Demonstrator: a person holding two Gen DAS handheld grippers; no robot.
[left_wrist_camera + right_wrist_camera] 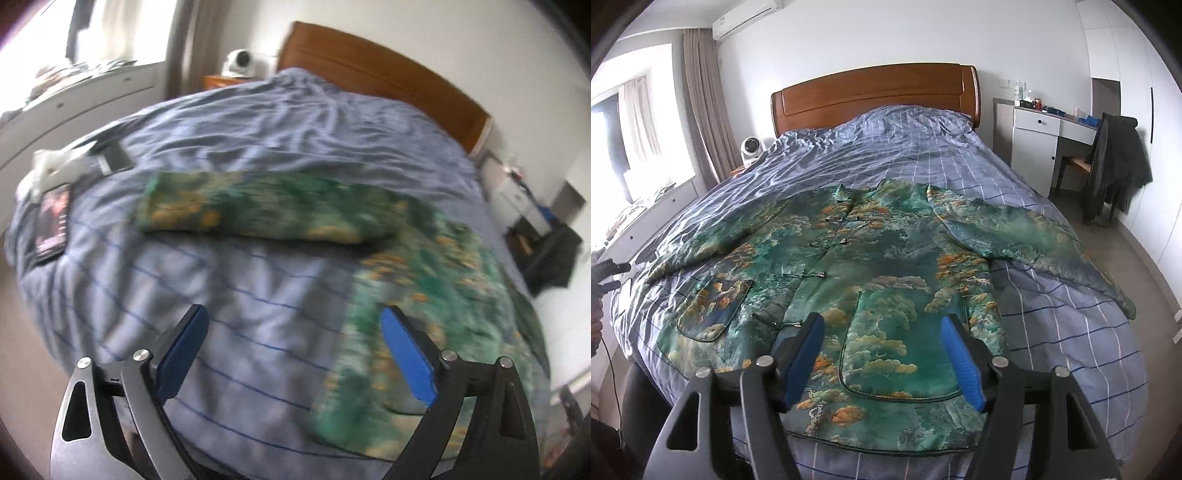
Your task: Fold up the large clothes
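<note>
**Patterned jacket spread on the bed, both grippers hanging free above it**

A green padded jacket (871,266) with orange cloud-and-tree print lies front-up on the blue checked duvet (923,155) of a bed with a wooden headboard (875,94). Its front is fastened with knot buttons, and two patch pockets sit near the hem. In the right wrist view one sleeve (1034,243) stretches out to the right toward the bed's edge, the other runs out to the left.

The right gripper (882,354) hangs over the hem, its blue-padded jaws apart with the nearer pocket seen between them — the pads press on nothing.

The left wrist view is blurred. There the left gripper (295,354) stands with its jaws spread wide and nothing between them; bare duvet shows in the gap, and the jacket's body (424,314) lies under the right-hand finger. A sleeve (258,210) lies across the duvet beyond it.

At the left edge of the right wrist view a gloved hand (605,273) is in sight. A small white fan (750,147) stands beside the headboard, and a dark coat (1115,166) hangs over a chair by the white desk (1038,136).
</note>
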